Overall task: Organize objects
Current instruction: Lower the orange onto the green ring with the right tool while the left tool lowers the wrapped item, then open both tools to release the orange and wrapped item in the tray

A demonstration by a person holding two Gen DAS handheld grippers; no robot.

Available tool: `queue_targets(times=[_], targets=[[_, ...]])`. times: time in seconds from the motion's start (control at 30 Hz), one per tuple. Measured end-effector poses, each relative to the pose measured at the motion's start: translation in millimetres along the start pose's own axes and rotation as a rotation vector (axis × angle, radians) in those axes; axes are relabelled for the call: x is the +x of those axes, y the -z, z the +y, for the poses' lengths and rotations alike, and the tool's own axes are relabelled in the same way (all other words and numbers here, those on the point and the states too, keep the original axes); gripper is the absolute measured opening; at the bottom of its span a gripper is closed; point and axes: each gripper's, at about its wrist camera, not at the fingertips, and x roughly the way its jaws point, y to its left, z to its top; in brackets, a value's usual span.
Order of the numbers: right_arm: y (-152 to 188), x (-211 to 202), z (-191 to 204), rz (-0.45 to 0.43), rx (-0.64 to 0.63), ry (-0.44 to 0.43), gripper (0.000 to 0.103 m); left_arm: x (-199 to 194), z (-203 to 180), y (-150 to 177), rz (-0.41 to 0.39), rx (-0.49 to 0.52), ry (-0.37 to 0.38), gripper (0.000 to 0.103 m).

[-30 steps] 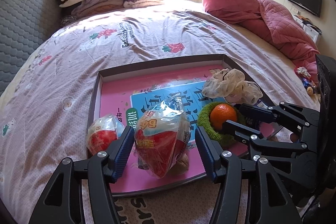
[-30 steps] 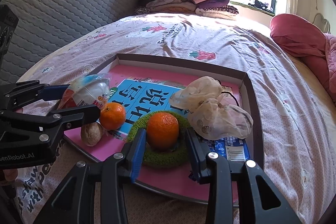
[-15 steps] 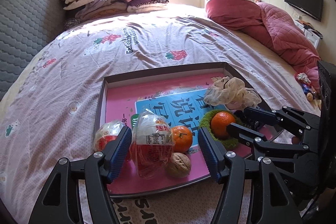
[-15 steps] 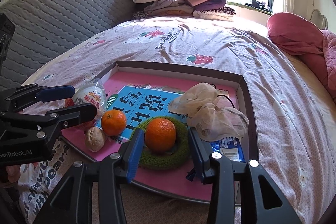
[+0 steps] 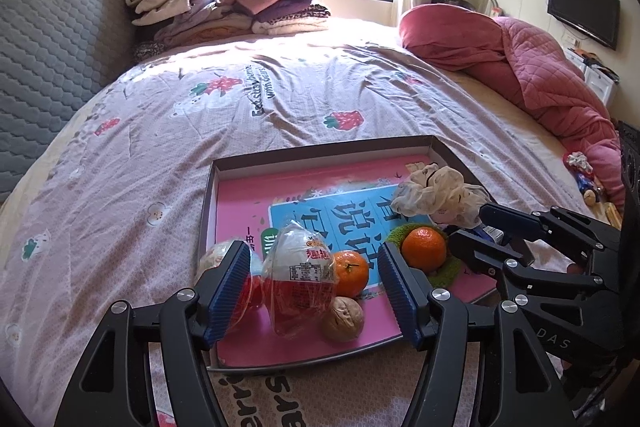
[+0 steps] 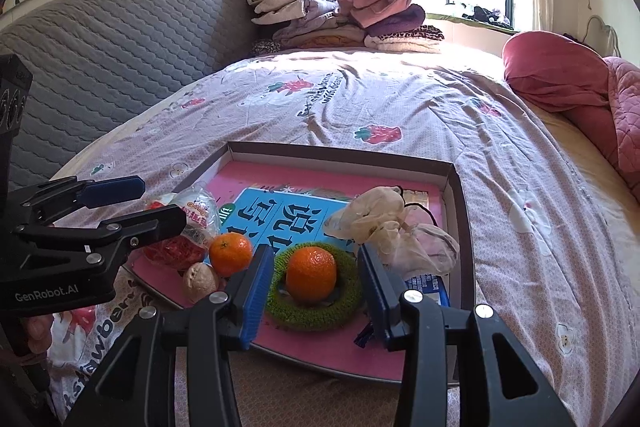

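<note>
Sunlit from a barred window, the bed (image 5: 280, 99) is carrying a shallow box tray (image 5: 320, 157) on its strawberry-print sheet, with folded clothes (image 5: 224, 7) stacked at twelve o'clock and a pink quilt (image 5: 532, 67) bunched toward two o'clock.

We are holding the left gripper (image 5: 314, 289) over the tray's near left corner. Its jaws have just been opening and are standing wide, the blue pads clear of the clear-wrapped snack bag (image 5: 300, 281) that is lying between them. That bag is showing a white top, a red lower half and a printed label. A second wrapped snack (image 5: 216, 259) is sitting at nine o'clock from it, partly hidden by the left pad. Just at three o'clock from the bag a small mandarin (image 5: 351, 273) is resting, and a walnut (image 5: 342, 319) is touching it at six o'clock.

We are keeping the right gripper (image 6: 314, 289) near the tray's front edge. Its jaws have also just been opening, half spread, with a gap on either side of the orange (image 6: 311, 273) between them. The orange is sitting upright in a green knitted ring (image 6: 348, 307). A crumpled cream cloth (image 6: 384, 223) is lying at one o'clock from it, over a blue packet (image 6: 424, 287).
</note>
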Motion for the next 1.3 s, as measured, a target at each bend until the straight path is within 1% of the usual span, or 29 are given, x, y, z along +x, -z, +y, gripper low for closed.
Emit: queue_targets(times=[0.07, 0.2, 0.5, 0.57, 0.73, 0.8, 1.03, 1.23, 1.3], targets=[[-1, -5, 0, -0.010, 0.005, -0.002, 0.049, -3, -1, 0, 0.000, 0.000, -0.002, 0.071], [-3, -16, 2, -0.028, 0.009, 0.000, 0.052, -11, -3, 1, -0.011, -0.007, -0.006, 0.072], [-7, -42, 1, -0.067, 0.046, -0.003, 0.055, -33, -2, 1, -0.041, -0.030, -0.021, 0.074], [-9, -48, 2, -0.079, 0.049, -0.007, 0.056, -37, -3, 2, -0.040, -0.030, -0.019, 0.075], [-9, -66, 5, -0.120, 0.058, -0.011, 0.058, -48, -6, 6, -0.060, -0.031, -0.043, 0.076], [-8, -71, 6, -0.135, 0.065, -0.015, 0.059, -51, -7, 8, -0.065, -0.034, -0.049, 0.076], [7, -81, 12, -0.120, 0.065, -0.024, 0.060, -60, -12, 22, -0.059, -0.050, -0.049, 0.076], [16, -92, 12, -0.130, 0.079, -0.027, 0.060, -64, -13, 37, -0.051, -0.058, -0.049, 0.076], [19, -97, 13, -0.137, 0.078, -0.027, 0.062, -67, -12, 42, -0.055, -0.064, -0.058, 0.076]])
